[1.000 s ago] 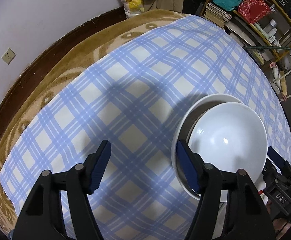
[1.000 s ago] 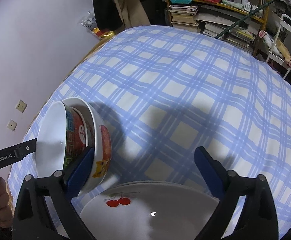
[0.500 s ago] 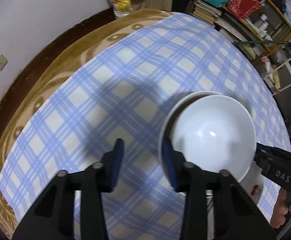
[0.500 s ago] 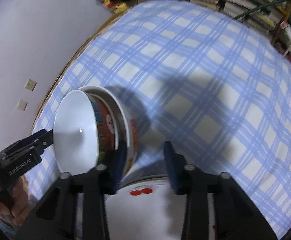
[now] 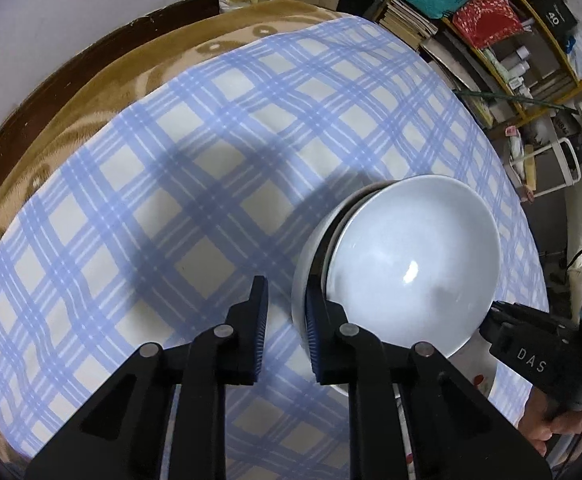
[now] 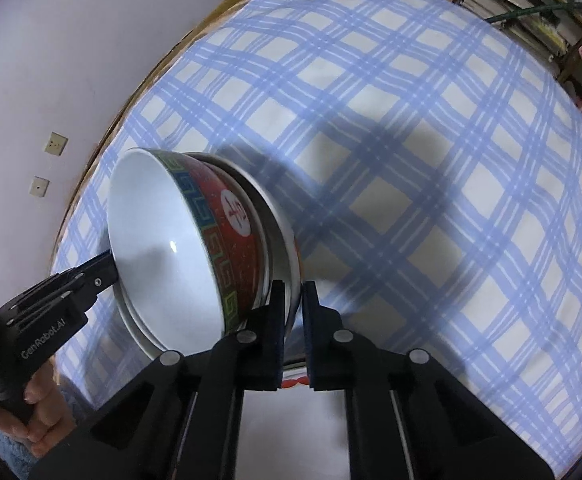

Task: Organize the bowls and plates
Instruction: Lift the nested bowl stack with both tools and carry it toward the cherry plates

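A stack of nested bowls [image 6: 195, 256] is held tilted above the blue plaid cloth [image 6: 411, 160]. The inner bowl is red and green outside [image 6: 227, 240] and white inside [image 5: 411, 264]; it sits in a white outer bowl [image 5: 305, 264]. My right gripper [image 6: 294, 336] is shut on the outer bowl's rim. My left gripper [image 5: 285, 328] is nearly shut with its right finger against the outer bowl's wall on the opposite side; whether it pinches the rim is not clear. A white plate with red cherries [image 6: 295, 408] lies below the stack.
The plaid cloth covers a brown blanket [image 5: 111, 80] by a wall. Shelves of books and bags [image 5: 471, 20] stand at the far end. A white rack [image 5: 551, 168] stands beside the cloth.
Both grippers closed from wide open. The right one closed onto the outer bowl's rim. The bowl stack rose and tilted.
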Tool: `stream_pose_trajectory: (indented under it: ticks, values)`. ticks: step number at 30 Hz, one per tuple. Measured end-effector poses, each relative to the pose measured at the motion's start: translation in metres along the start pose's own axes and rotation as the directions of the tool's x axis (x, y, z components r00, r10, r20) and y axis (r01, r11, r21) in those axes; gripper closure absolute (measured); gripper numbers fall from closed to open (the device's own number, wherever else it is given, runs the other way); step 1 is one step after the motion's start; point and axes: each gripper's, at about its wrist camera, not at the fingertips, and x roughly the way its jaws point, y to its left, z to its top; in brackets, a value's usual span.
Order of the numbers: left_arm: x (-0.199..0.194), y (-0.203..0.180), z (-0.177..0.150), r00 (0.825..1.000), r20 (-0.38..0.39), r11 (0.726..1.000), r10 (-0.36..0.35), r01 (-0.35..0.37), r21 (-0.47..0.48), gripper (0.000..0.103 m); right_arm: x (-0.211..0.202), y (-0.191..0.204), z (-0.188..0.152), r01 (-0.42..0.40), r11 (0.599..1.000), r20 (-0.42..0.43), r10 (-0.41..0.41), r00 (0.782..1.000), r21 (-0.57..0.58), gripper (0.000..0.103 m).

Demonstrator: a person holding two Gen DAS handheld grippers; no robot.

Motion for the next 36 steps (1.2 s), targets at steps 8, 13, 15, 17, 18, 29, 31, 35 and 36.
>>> stream_pose_trajectory:
  ticks: [8, 13, 15, 17, 18, 29, 31, 35, 36]
  values:
    - [-0.001, -0.0004, 0.0014, 1.0, 0.004, 1.0, 0.008, -0.008, 0.012, 0.086, -0.0003, -0.0104, -0.0017, -0.05, 0.998, 0.016, 0.049, 0.999, 0.034, 0.092]
    - [0.0004, 0.0002, 0.0026, 1.0, 0.0, 1.0, 0.002, -0.002, 0.003, 0.086, 0.0002, -0.0115, -0.0004, -0.06, 0.998, 0.016, 0.059, 0.998, 0.037, 0.092]
    - [0.0013, 0.0005, 0.0029, 1.0, -0.006, 1.0, 0.005, -0.005, 0.001, 0.086, -0.0007, -0.0117, -0.0005, -0.056, 0.998, 0.018, 0.055, 0.998, 0.038, 0.092]
    - [0.0015, 0.0017, 0.0033, 1.0, -0.009, 1.0, 0.01, -0.01, -0.008, 0.083, -0.0001, -0.0108, -0.0011, -0.05, 0.998, 0.024, 0.049, 0.998, 0.039, 0.092]
    - [0.0021, 0.0025, 0.0038, 1.0, -0.012, 1.0, 0.009, -0.009, -0.018, 0.082, -0.0001, -0.0107, -0.0013, -0.047, 0.998, 0.028, 0.046, 0.999, 0.037, 0.092]
    - [0.0008, -0.0022, 0.0022, 0.999, -0.016, 0.999, 0.036, -0.036, -0.031, 0.081, -0.002, -0.0065, -0.0054, -0.022, 0.998, 0.055, 0.019, 0.998, 0.058, 0.092]
    - [0.0015, 0.0001, 0.0035, 0.999, -0.026, 0.999, 0.024, -0.025, -0.048, 0.081, -0.0021, -0.0062, -0.0053, -0.019, 0.998, 0.057, 0.016, 0.998, 0.059, 0.092]
    - [0.0029, 0.0008, 0.0044, 0.999, -0.037, 0.998, 0.018, -0.02, -0.051, 0.084, -0.0024, -0.0062, -0.0041, -0.013, 0.997, 0.053, 0.009, 0.999, 0.069, 0.092]
    - [0.0031, 0.0013, 0.0045, 0.999, -0.038, 0.998, 0.014, -0.016, -0.057, 0.085, -0.0026, -0.0054, -0.0037, -0.006, 0.998, 0.052, 0.002, 0.999, 0.07, 0.092]
